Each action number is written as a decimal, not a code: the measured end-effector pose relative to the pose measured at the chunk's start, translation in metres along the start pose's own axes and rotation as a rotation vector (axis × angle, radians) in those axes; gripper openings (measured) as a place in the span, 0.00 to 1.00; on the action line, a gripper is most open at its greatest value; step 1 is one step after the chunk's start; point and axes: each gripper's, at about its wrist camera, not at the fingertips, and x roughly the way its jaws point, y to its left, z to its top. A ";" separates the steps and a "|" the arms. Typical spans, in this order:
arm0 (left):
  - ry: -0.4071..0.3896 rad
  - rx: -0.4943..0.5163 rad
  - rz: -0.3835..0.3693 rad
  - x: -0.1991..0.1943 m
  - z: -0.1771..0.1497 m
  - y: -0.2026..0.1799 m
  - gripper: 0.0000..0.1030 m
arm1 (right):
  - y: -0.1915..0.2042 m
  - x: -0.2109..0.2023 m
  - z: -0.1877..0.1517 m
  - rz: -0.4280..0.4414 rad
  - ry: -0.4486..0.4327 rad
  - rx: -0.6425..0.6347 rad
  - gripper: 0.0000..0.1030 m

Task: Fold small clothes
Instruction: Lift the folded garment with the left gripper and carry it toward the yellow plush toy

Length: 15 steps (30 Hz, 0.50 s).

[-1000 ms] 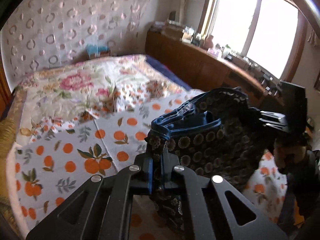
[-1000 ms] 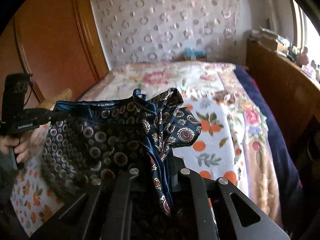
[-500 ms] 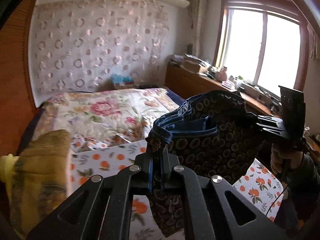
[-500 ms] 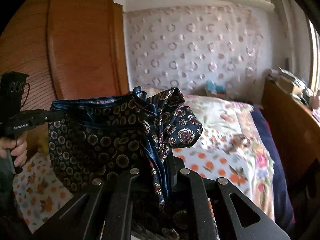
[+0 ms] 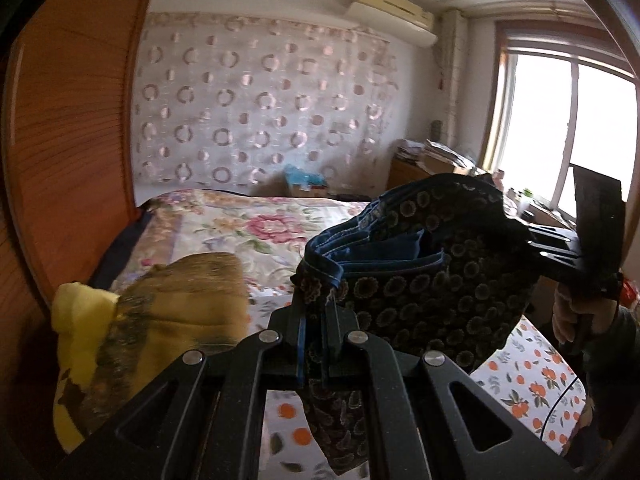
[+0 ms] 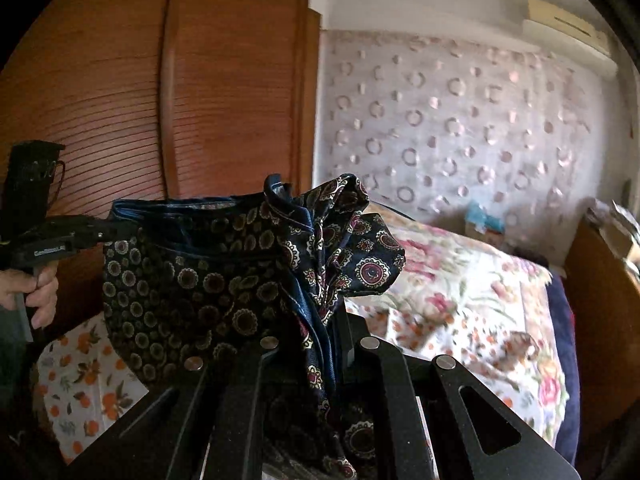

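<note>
**Between two clamped grips, the garment hangs above the bed**

Between the left gripper (image 5: 314,344) fingers, pinched nearly shut, sits one waistband corner of the patterned shorts (image 5: 432,280); the right gripper (image 6: 336,344), likewise clamped, holds the other. Their long axis runs toward 2 o'clock in the left view. Neither hand is nearer. Below lies the bed (image 5: 532,380).

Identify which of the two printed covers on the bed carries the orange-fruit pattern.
The white sheet with orange fruits at the near end of the bed. The quilt towards the far wall carries large pink flowers instead.
</note>
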 end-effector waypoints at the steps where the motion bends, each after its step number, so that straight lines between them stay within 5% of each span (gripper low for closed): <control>1: -0.006 -0.009 0.011 0.000 0.000 0.006 0.06 | 0.001 0.003 0.003 0.005 -0.001 -0.014 0.09; 15: -0.036 -0.196 0.200 -0.028 -0.043 0.089 0.06 | 0.056 0.105 0.089 0.165 0.078 -0.398 0.09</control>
